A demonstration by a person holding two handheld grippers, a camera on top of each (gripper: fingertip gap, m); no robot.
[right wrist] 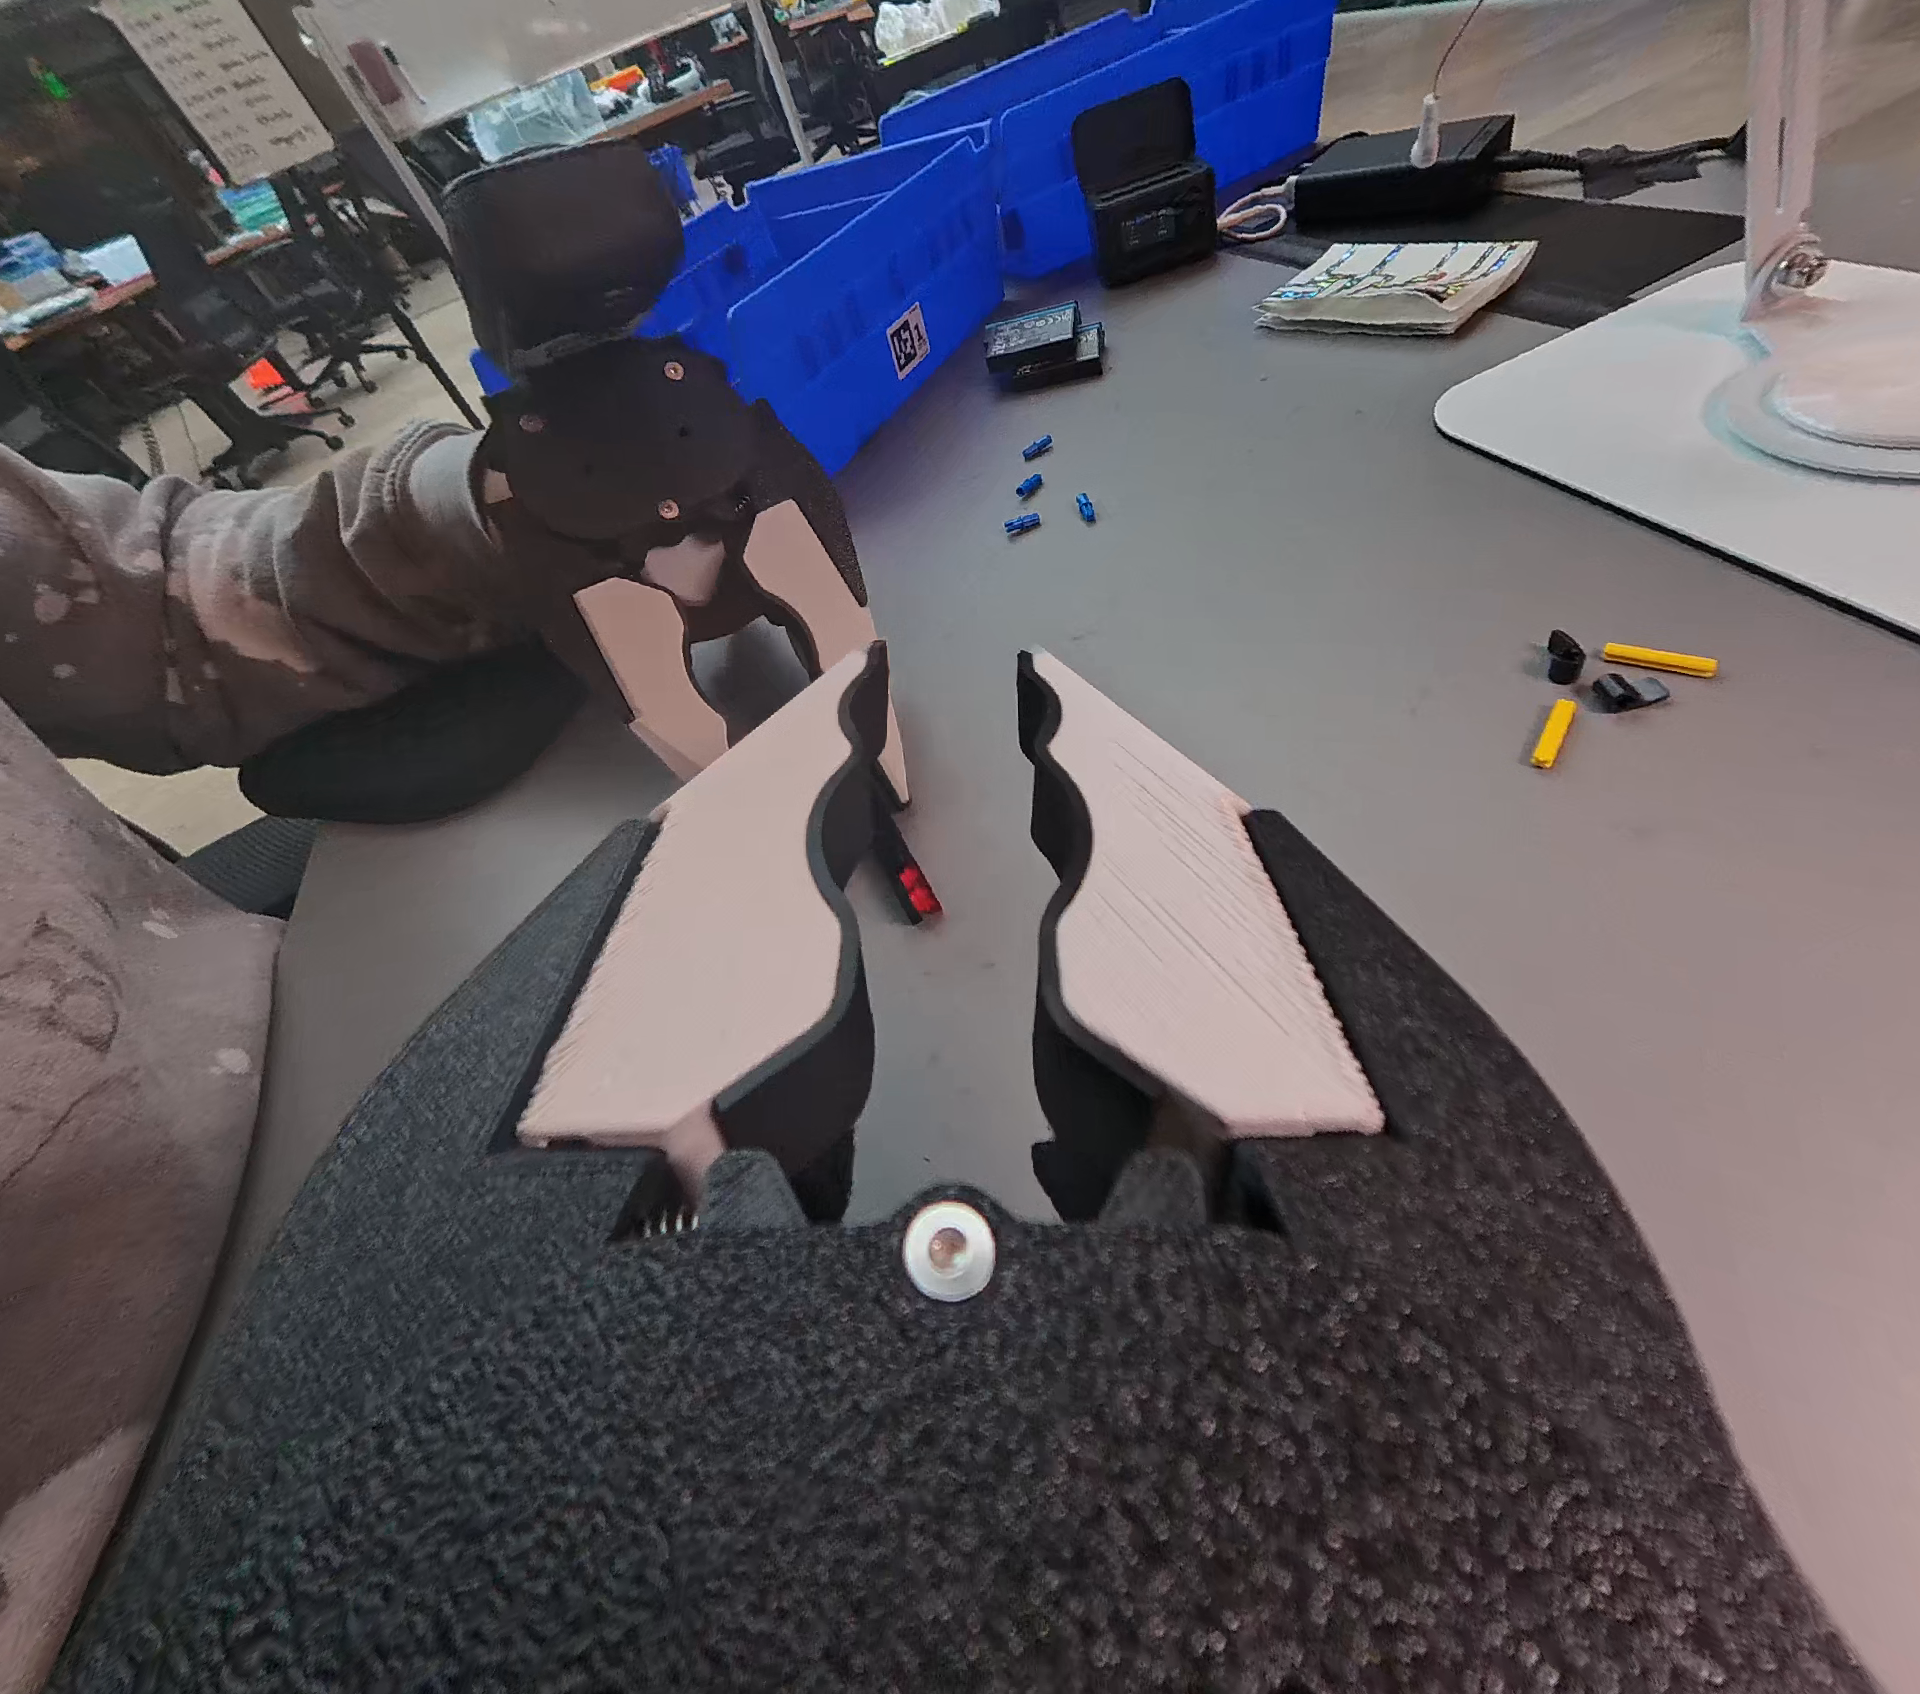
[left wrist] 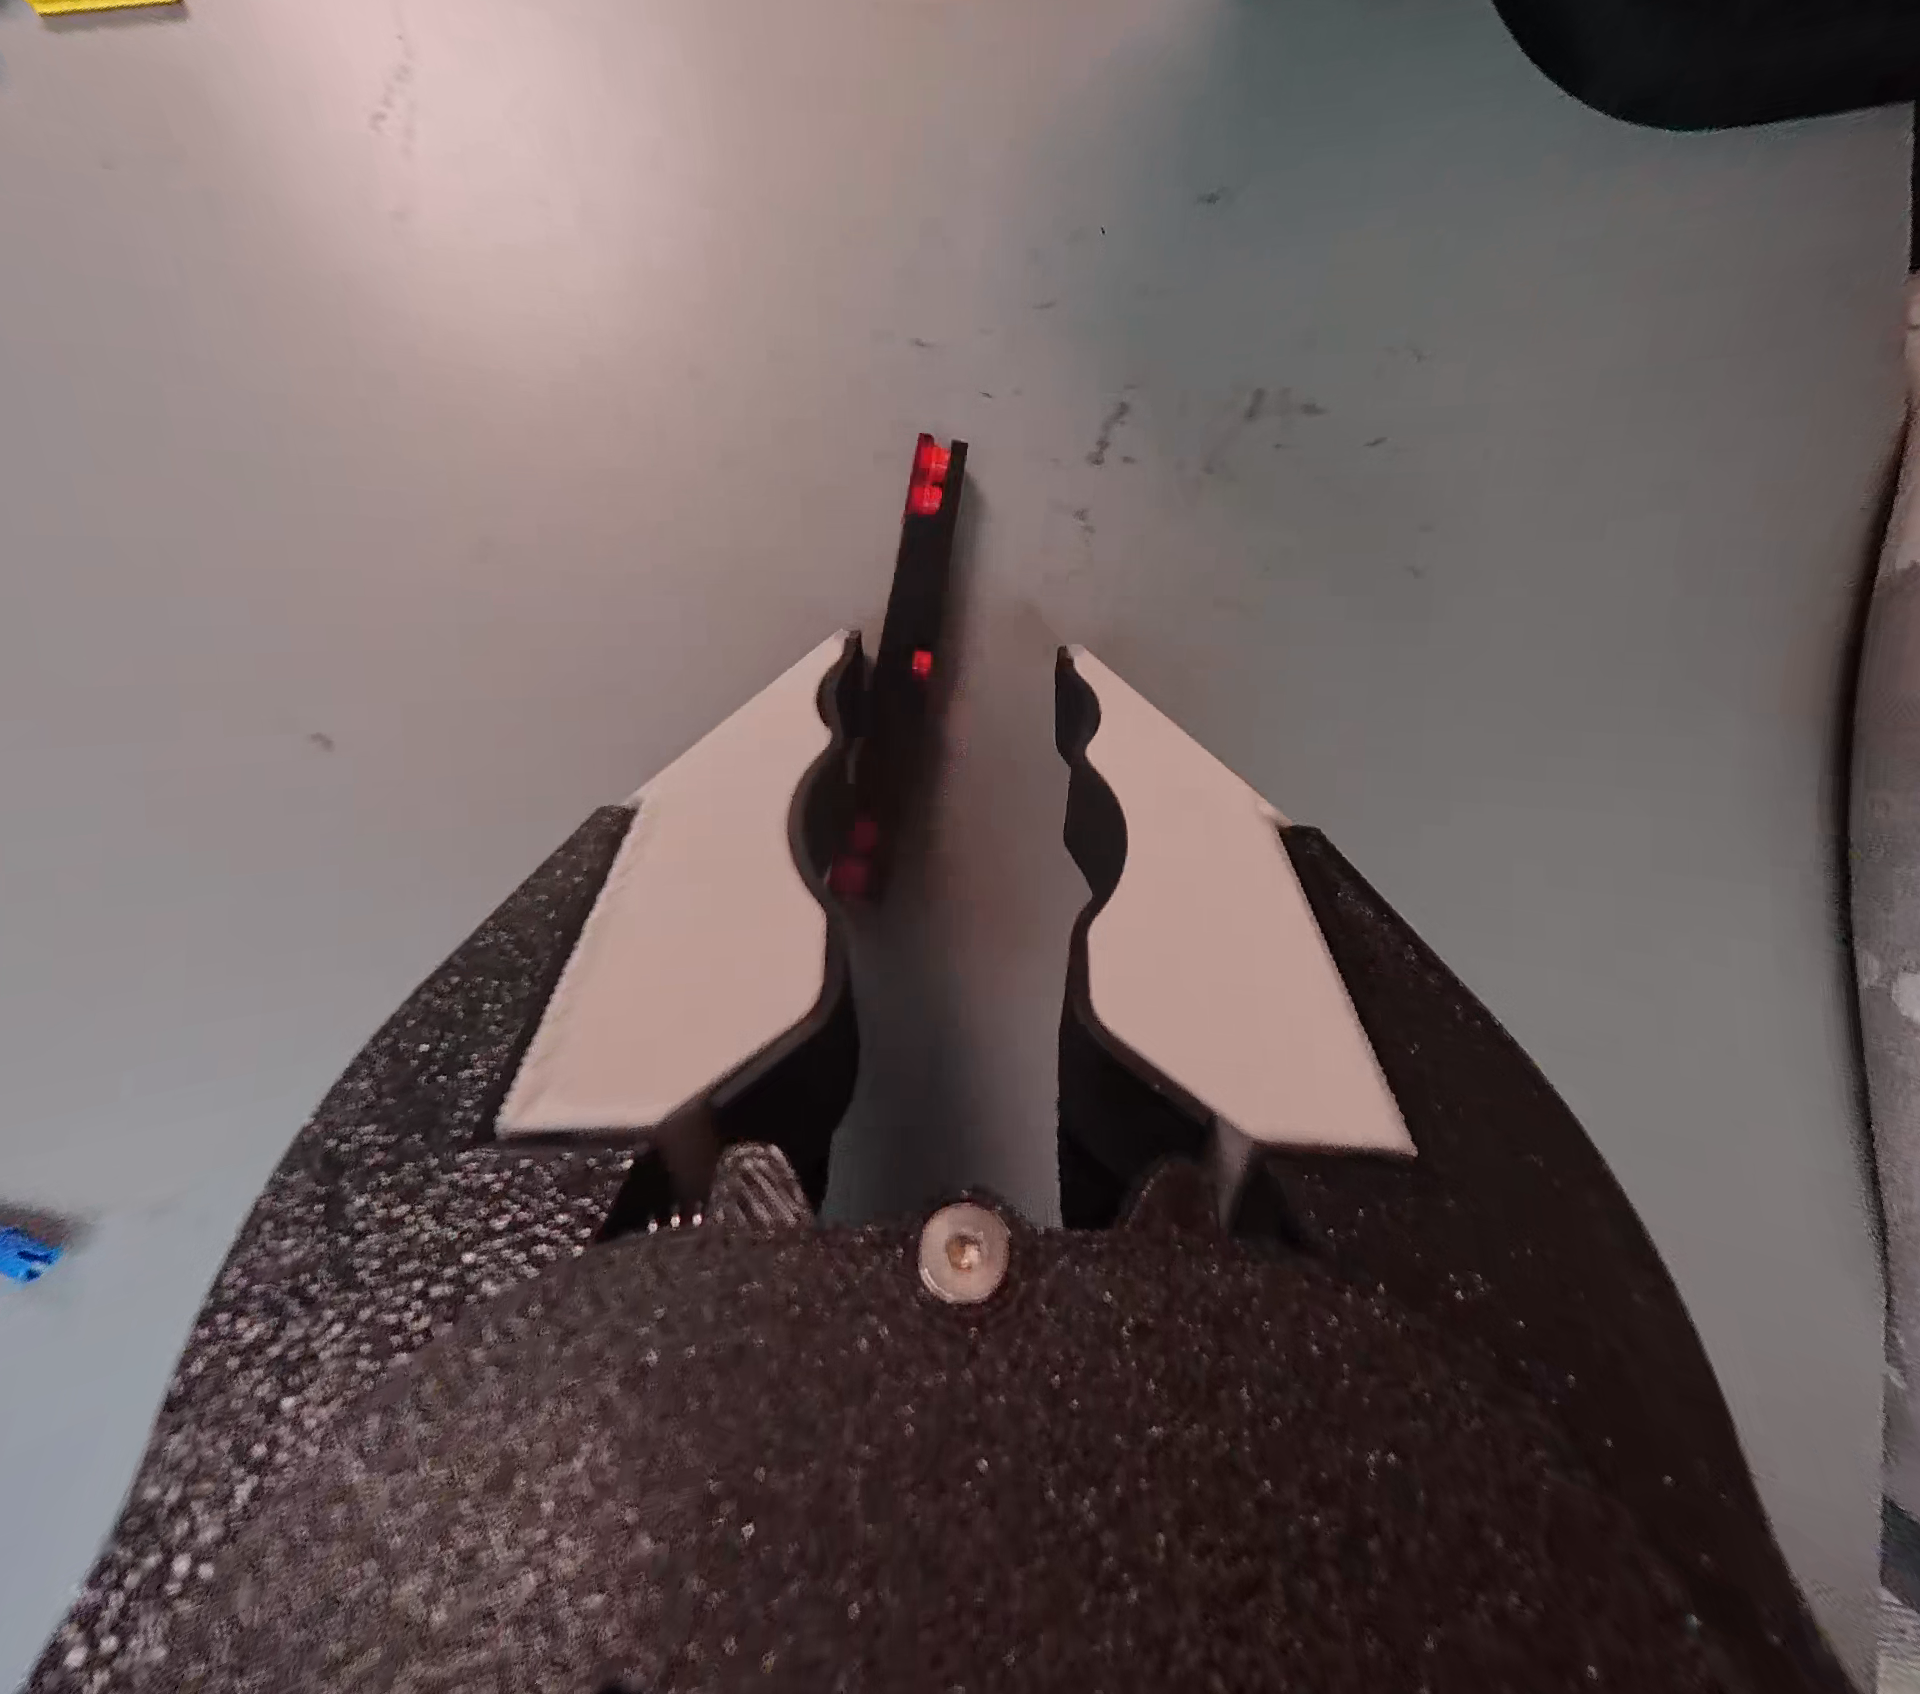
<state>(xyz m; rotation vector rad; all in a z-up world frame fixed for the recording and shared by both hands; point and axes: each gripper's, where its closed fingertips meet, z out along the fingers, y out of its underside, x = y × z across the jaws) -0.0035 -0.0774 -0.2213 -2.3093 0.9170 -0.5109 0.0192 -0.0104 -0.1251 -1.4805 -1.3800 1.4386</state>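
On the grey table [left wrist: 520,397], left gripper [left wrist: 956,657] points straight down, fingers spread, black beam with red pins [left wrist: 920,605] lying against its left finger. Right gripper [right wrist: 951,668] angled low toward the same beam [right wrist: 909,886], fingers spread, holding nothing.

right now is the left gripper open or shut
Open. In the left wrist view the left gripper shows a clear gap between its fingertips; the black beam with red pins lies against one finger only.
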